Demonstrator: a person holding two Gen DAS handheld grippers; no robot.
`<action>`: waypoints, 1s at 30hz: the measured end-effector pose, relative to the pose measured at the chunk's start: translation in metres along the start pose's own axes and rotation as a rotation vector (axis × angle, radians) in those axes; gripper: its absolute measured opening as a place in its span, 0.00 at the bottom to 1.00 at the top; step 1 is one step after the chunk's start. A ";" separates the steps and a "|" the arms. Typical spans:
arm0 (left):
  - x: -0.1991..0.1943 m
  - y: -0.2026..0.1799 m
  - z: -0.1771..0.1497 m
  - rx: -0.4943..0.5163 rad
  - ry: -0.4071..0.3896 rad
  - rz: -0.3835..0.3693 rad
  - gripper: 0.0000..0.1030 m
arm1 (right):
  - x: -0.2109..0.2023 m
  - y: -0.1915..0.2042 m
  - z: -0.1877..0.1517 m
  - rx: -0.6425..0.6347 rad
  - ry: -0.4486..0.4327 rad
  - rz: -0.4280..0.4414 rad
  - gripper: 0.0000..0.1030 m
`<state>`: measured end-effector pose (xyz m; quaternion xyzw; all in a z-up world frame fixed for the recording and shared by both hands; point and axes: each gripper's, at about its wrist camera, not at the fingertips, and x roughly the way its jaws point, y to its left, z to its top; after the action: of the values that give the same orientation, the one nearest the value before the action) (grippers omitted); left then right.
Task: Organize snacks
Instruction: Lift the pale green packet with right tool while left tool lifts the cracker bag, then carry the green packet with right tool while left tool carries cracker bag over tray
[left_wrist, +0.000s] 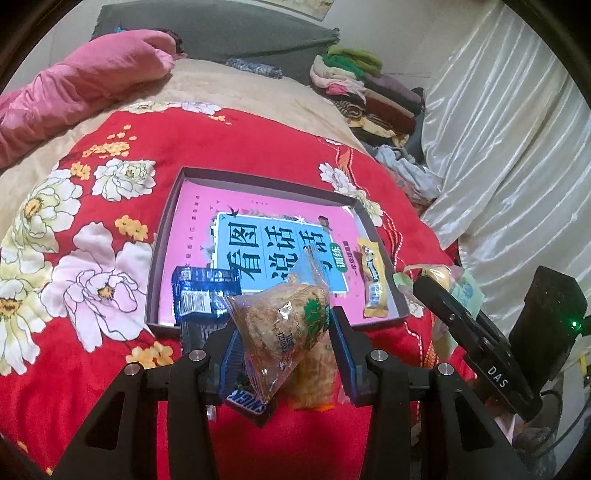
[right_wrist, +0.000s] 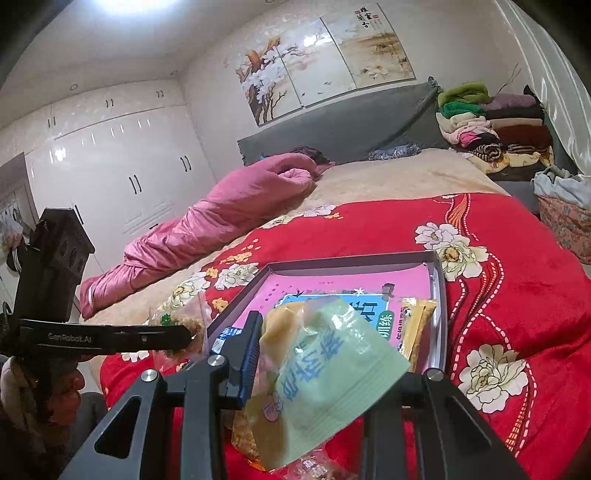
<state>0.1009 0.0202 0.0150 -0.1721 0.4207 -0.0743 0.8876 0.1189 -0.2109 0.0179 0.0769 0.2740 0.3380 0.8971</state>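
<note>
Bed (left_wrist: 258, 435) under a red floral blanket; white wardrobes (right_wrist: 122, 173) behind. Shallow box (left_wrist: 162, 236) on it held a pink book (left_wrist: 266, 229), blue packet (left_wrist: 201, 293) and yellow bar (left_wrist: 375, 277) (upright along one wall). Left tool (left_wrist: 284, 332) was clamped on a clear cracker bag (left_wrist: 284, 317); right tool (right_wrist: 325, 354) on a green pouch (right_wrist: 325, 373).
</note>
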 end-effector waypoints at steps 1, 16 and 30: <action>0.001 0.000 0.001 0.000 -0.002 0.001 0.45 | 0.001 -0.001 0.000 0.002 0.002 0.000 0.32; 0.018 -0.003 0.019 -0.004 -0.012 0.007 0.45 | 0.017 -0.015 0.006 0.016 0.021 -0.017 0.32; 0.040 -0.001 0.023 -0.011 0.008 0.018 0.45 | 0.028 -0.022 0.008 0.008 0.039 -0.033 0.32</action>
<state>0.1440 0.0134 -0.0001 -0.1728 0.4261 -0.0649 0.8856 0.1533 -0.2089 0.0048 0.0691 0.2942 0.3238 0.8966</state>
